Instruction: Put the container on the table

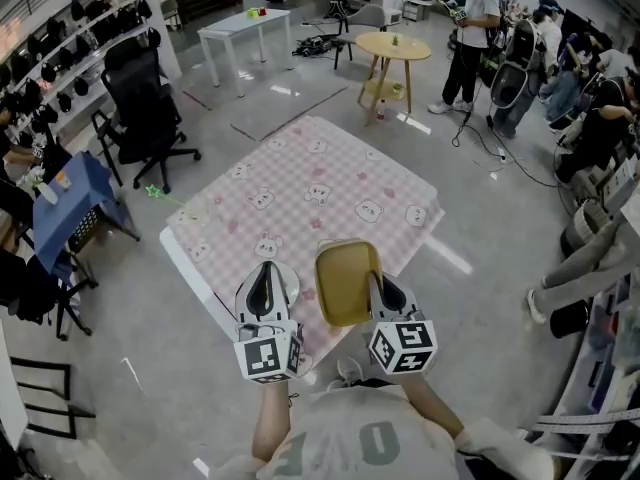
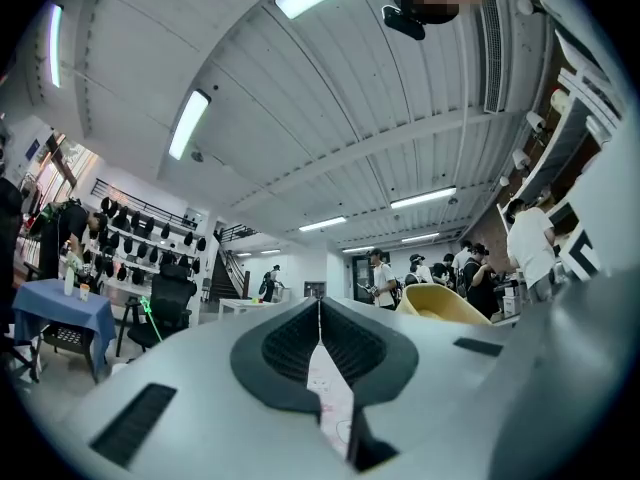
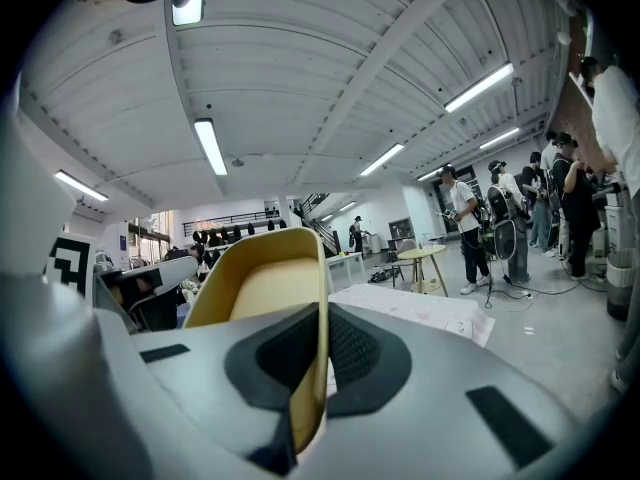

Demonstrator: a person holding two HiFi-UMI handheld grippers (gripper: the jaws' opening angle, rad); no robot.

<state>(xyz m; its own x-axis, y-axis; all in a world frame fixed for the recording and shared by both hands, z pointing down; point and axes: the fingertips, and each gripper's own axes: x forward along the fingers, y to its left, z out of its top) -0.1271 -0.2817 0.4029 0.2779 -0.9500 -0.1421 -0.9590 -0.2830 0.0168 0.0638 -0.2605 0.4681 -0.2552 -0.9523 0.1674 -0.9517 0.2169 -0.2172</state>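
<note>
Here the yellow container (image 1: 345, 283) is held clear of the bench (image 1: 300, 183) – it is seen over the near corner of the pink, bear-printed cloth, not resting on it. One side wall of the container is pinched by the right gripper (image 1: 380, 288). In the right gripper view the thin yellow wall (image 3: 312, 368) is seen running straight up between the two dark fingers (image 3: 365, 353), which are pressed on it from either side. The hollow of the container (image 3: 265, 288) lies to the left of them. The rest of the tub is carried out ahead of the fingertips and towards the other hand.

The left gripper (image 1: 265, 276) is held just beside the container, on its left and apart from it. Its fingers (image 2: 290, 343) are brought together at the tips – nothing is held between them, and only a strip of the pink cloth is seen through the gap lower down. The rim of the container (image 2: 440, 303) appears off to the right in that view.
</note>
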